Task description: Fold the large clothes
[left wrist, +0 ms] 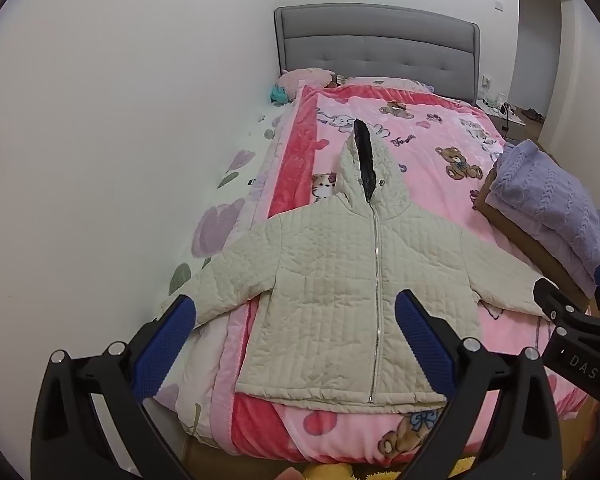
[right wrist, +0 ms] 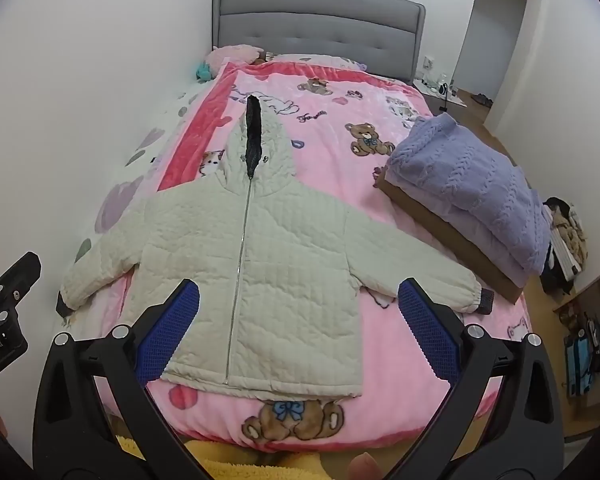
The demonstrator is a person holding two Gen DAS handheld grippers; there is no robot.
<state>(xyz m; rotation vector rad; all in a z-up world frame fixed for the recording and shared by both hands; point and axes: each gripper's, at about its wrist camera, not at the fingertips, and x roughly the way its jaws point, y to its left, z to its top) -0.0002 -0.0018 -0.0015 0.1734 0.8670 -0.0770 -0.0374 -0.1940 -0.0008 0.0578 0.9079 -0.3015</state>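
A cream quilted hooded jacket lies flat on the pink bed, zipped, front up, sleeves spread, hood toward the headboard. It also shows in the right wrist view. My left gripper is open and empty, hovering above the jacket's lower left half. My right gripper is open and empty, hovering above the jacket's lower right side; its body also shows at the right edge of the left wrist view.
The pink bear-print blanket covers the bed. A stack of folded lilac knitwear on a brown board sits on the bed's right side. The white wall runs along the left. The grey headboard is at the far end.
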